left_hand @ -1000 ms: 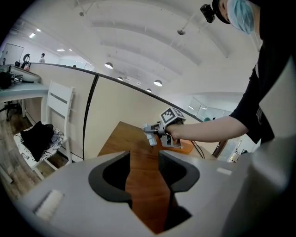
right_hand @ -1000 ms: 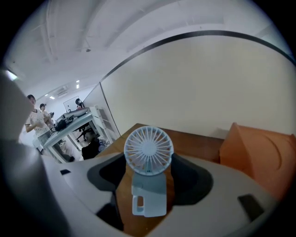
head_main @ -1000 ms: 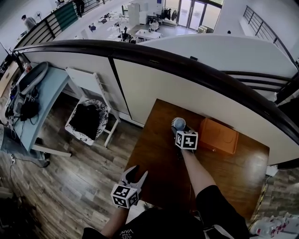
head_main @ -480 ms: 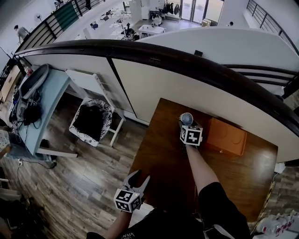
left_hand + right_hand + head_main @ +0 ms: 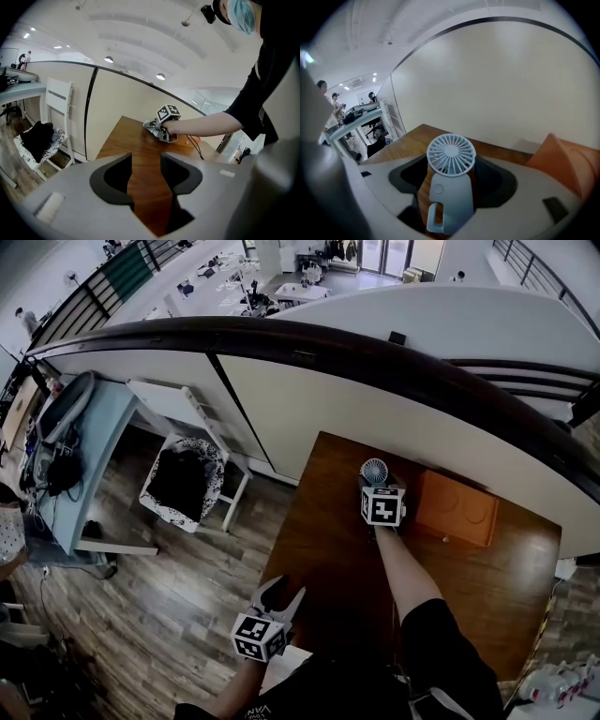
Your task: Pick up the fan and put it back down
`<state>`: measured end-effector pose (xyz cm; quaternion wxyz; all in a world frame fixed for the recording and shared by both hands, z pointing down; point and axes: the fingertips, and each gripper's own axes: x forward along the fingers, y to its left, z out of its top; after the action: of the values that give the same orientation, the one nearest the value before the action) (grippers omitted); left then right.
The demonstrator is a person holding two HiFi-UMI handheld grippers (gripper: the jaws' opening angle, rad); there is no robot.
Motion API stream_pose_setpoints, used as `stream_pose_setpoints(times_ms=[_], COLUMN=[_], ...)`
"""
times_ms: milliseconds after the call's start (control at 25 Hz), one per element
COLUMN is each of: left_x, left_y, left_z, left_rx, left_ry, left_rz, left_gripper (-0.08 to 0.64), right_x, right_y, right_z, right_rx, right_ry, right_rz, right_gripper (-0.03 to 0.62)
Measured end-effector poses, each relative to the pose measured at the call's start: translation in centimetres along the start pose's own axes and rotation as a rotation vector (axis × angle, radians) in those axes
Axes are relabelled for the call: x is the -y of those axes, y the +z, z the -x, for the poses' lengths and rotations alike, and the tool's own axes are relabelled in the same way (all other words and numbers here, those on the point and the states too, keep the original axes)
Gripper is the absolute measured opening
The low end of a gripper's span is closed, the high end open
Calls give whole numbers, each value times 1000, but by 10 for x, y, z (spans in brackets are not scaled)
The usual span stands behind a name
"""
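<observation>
The brown wooden desk (image 5: 319, 549) stood against a pale wall (image 5: 375, 409), and to its left on the floor (image 5: 141, 615) was a white chair (image 5: 173, 401) with a black cloth (image 5: 176, 482) lying on its seat. At the far edge of the desk lay a flat orange box (image 5: 457, 509), and just beside it the right gripper (image 5: 376, 487) had its jaws pressed on the body of the small white fan (image 5: 451, 153), which stood upright with its round grille above the jaws. The left gripper (image 5: 146, 174) hung at the near left corner of the desk with its jaws spread and only the desk top between them.
</observation>
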<state>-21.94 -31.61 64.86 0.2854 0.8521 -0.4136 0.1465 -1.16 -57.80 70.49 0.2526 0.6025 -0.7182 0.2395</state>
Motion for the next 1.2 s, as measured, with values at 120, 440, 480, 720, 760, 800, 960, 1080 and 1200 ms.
stream_pose_setpoints(times_ms=[120,440,480,720,760,800,960,1080,1200], left_x=[3,8,10,21,22,23,29,36,43], left_y=[3,8,11,12,11,9,2,-4,-11], left_z=[-2,7,8,20,22,24,37,46,54], left_rx=[1,16,23,50,51,51,59,71,78], left_ry=[-9,-11,-10,-22,-25,-28,-34,-44,-59], left_rz=[-6,-21,-18,-25,-28,-30,-23,-28,-45], left_gripper=[176,176,176,176,176,176,176,176,176], right_x=[-4,-11,-14,-29,-31,-34,-46,-55,-62], right_y=[-5,-7,-7,-7,-7,-6,-7,-14,-21], right_z=[0,27,33,76,84,92,130,159,192], right_rx=[-15,25,31,93,106,120,168,191,230], right_ry=[37,83,90,115,116,118,134,142,130], right_rz=[-25,-33,-32,-7,5,16,29,35,40], right_gripper=[295,295,295,293,293,293,293,288,131])
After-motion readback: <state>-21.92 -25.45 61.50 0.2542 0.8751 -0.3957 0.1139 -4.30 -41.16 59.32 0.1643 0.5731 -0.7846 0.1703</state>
